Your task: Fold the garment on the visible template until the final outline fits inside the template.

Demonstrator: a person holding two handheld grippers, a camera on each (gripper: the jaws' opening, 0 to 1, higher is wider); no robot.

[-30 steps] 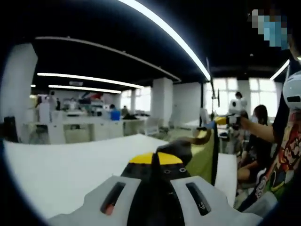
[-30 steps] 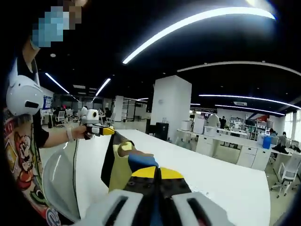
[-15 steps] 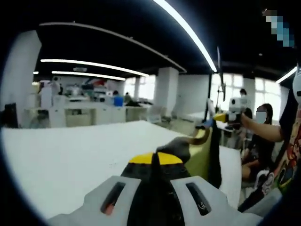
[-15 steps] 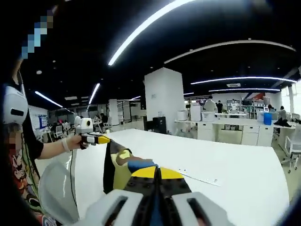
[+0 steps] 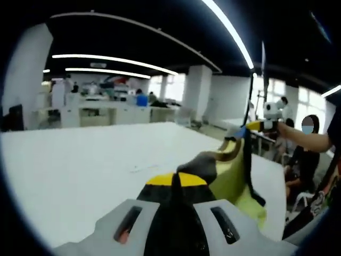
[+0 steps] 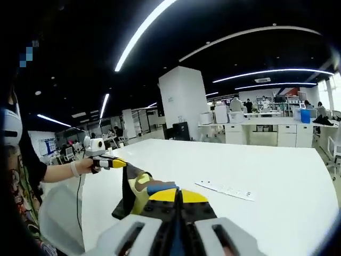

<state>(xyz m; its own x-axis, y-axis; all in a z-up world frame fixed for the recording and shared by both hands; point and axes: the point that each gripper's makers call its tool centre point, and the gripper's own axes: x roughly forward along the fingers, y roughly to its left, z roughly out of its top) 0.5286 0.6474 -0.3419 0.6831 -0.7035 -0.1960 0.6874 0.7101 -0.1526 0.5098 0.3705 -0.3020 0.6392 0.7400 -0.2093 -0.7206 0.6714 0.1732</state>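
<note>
Above the white table (image 6: 277,176), the left gripper (image 5: 175,180) and right gripper (image 6: 177,195) each clamp an edge of the yellow-and-black garment (image 5: 234,178), stretching it taut between them, probably for laying flat.

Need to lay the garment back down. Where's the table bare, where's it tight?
Bare: the white table ahead of the left gripper, up to the thin strip lying on it, and beyond that strip. Crowded: the near edge, where the garment hangs between the left gripper and right gripper.
</note>
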